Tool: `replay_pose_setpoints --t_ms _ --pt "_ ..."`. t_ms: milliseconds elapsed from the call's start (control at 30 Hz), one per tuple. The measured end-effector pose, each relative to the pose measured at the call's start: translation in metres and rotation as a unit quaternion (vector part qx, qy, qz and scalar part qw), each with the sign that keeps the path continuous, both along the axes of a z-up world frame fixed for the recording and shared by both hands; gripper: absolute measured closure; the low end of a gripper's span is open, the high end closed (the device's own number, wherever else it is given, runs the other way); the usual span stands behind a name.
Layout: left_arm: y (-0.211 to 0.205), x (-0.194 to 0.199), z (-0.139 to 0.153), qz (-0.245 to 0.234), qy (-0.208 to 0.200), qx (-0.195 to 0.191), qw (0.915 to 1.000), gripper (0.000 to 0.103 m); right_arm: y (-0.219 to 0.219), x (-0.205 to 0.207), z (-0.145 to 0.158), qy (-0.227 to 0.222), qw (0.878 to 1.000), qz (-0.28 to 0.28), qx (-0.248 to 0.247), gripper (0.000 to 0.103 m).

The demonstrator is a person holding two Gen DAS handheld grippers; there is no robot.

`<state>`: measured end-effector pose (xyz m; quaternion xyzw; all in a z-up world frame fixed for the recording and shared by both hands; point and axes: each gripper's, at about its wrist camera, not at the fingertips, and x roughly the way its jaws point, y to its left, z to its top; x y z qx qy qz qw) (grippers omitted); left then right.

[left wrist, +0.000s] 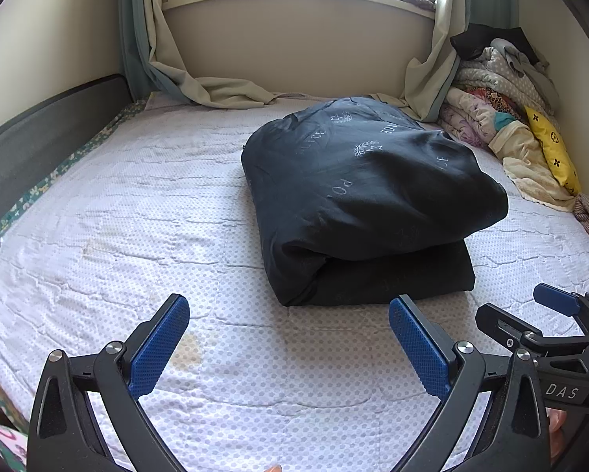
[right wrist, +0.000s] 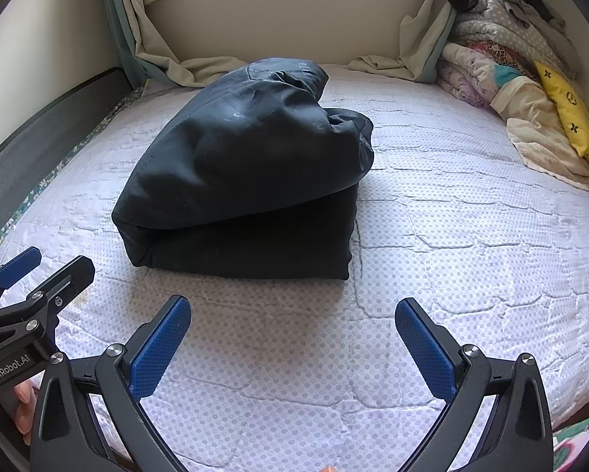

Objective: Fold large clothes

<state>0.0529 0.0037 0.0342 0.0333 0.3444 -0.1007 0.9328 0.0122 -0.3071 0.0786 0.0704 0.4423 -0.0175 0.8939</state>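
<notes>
1. Our left gripper [left wrist: 288, 344] hovers over the near part of the bed [left wrist: 137, 204], its blue pads spread wide with nothing between them.
2. Our right gripper [right wrist: 292, 348] hangs just beside it, jaws likewise spread and empty; each gripper shows at the edge of the other's view.
3. The dark garment [left wrist: 365, 196] lies folded into a thick bundle on the white quilted cover, near the middle of the bed and apart from both grippers. Its upper layer puffs up and overhangs the flatter layer beneath; pale printed letters and emblems show on top.
4. A heap of bedding [left wrist: 506, 118] with a yellow pillow [left wrist: 552, 149] sits against the far right wall.
5. Curtains [left wrist: 215, 90] trail onto the bed below the window.
</notes>
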Motion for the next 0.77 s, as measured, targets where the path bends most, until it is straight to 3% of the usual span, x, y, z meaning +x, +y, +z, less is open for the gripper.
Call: replay_pose_setpoints --t_ms 767 --pt "-0.0010 -0.0024 -0.0008 0.003 -0.007 0.002 1.0000 0.000 0.0031 0.0019 -0.0093 0.017 1.000 0.001 0.007 0.000"
